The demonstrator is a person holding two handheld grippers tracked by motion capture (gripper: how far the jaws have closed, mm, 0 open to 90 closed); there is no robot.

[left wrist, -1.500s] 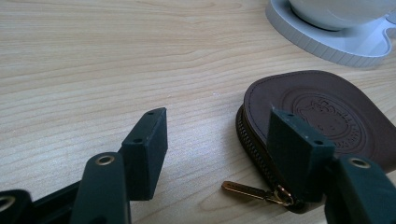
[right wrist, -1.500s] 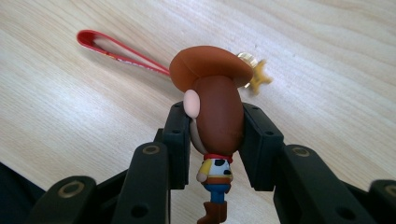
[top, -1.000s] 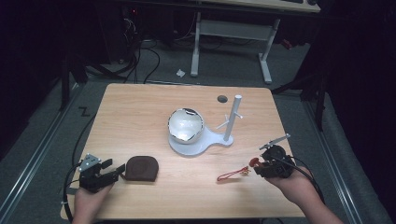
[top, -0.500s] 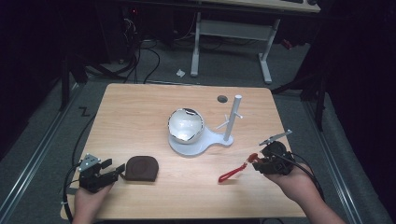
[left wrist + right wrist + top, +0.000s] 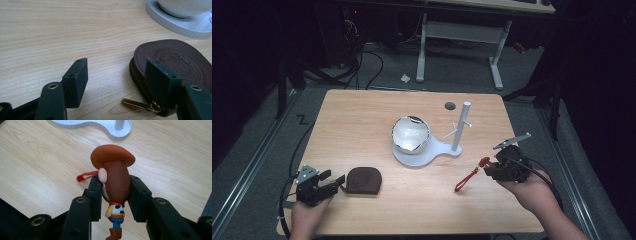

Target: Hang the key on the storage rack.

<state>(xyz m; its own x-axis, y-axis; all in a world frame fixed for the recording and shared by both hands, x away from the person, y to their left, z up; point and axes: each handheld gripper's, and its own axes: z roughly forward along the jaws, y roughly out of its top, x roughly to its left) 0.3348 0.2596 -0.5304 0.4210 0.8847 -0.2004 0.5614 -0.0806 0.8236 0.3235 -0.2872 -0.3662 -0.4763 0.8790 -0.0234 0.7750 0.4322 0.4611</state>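
At the lower right of the high view, my right hand-held gripper [image 5: 493, 169] clamps a small cowboy figurine [image 5: 115, 182] by the head, the jaws pressed against both sides of it. In the right gripper view the figurine fills the centre of the frame, brown hat uppermost, yellow shirt and boots hanging below the jaws. Its red strap [image 5: 467, 179] trails down and to the left of the gripper in the high view, and I cannot tell whether the strap's end touches the wood.

At the lower left of the high view, my left hand-held gripper [image 5: 326, 186] rests on the bench [image 5: 362, 115] with its jaws spread wide and nothing between them. A brown leather pouch [image 5: 364, 180] lies just to its right. In the left gripper view the right jaw stands over the pouch's zipped edge, close to the brass zip pull [image 5: 140, 105] at the bottom of the frame.

In the middle of the high view a white stand [image 5: 432, 152] carries a shiny round bowl [image 5: 411, 134] and an upright white post [image 5: 460, 127]. A small dark disc [image 5: 450, 105] lies above them near the bench's far edge.
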